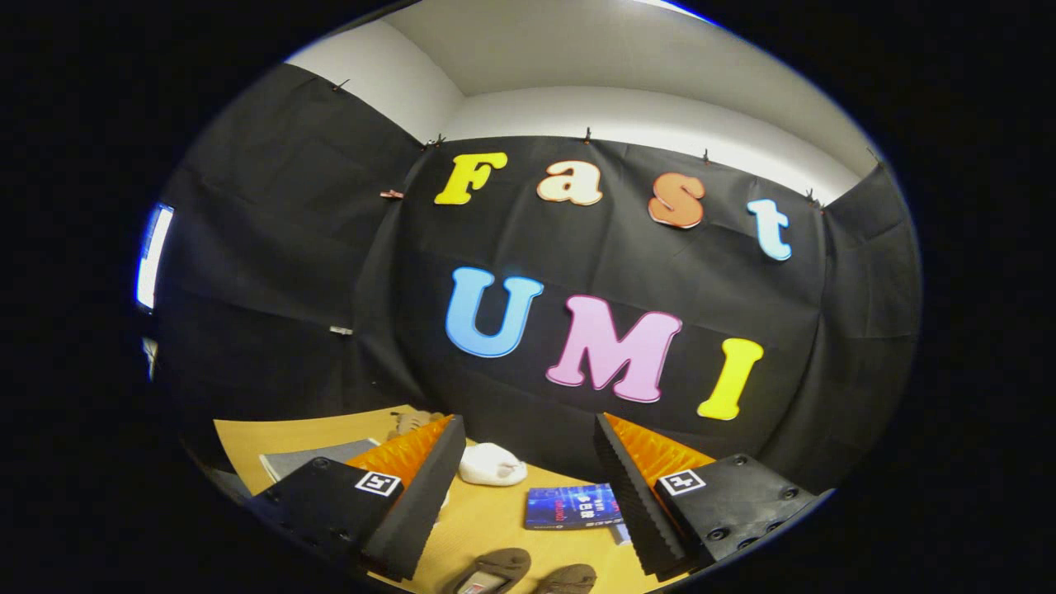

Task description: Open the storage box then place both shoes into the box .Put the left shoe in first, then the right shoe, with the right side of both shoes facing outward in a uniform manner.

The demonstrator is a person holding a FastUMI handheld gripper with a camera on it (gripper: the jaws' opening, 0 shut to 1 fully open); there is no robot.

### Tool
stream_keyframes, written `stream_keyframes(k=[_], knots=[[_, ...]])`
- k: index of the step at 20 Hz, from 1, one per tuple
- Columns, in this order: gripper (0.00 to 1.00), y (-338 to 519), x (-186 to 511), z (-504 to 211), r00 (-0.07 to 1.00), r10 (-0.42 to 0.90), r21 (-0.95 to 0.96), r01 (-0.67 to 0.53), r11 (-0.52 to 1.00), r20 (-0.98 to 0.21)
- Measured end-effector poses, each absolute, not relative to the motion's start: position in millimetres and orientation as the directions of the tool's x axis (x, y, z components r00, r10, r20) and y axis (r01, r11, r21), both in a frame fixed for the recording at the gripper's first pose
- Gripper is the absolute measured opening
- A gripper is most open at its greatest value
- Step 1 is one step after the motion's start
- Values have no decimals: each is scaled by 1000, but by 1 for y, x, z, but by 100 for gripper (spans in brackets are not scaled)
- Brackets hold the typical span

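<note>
Tongs (528, 495) gape above shoes (521, 571), book (572, 506) and white lump (492, 464).

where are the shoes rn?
In the gripper view, both shoes lie side by side on the wooden table, low between the open gripper's fingers, nearer than the blue book and the white object.

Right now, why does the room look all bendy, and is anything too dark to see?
In the gripper view the fisheye lens bows the wall seams and ceiling line; the table is lit warmly, with the white object, blue book and two brown shoes sharp enough, though the shoes are cut short; the gripper stands open with nothing between its fingers.
</note>
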State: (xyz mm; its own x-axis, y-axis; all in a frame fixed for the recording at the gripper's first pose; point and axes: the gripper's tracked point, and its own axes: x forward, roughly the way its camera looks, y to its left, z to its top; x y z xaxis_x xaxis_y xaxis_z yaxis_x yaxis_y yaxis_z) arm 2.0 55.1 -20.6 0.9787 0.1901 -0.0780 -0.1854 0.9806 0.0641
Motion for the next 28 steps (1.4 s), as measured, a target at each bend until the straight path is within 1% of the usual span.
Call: stream_keyframes(k=[3,6,8,13,18,21,26,28], knots=[[97,82,0,-30,948,305,187,-284,940,-91],[97,115,-5,-54,888,438,391,-356,848,-142],[97,132,-5,-69,842,512,512,-370,775,-167],[96,161,-7,-109,746,649,749,-343,567,-149],[96,184,-13,-188,603,768,872,-237,428,-214],[96,199,-14,-225,518,828,936,-131,328,-217],[96,227,-18,-275,399,901,986,87,146,-168],[96,238,-17,-285,373,920,984,168,59,-119]])
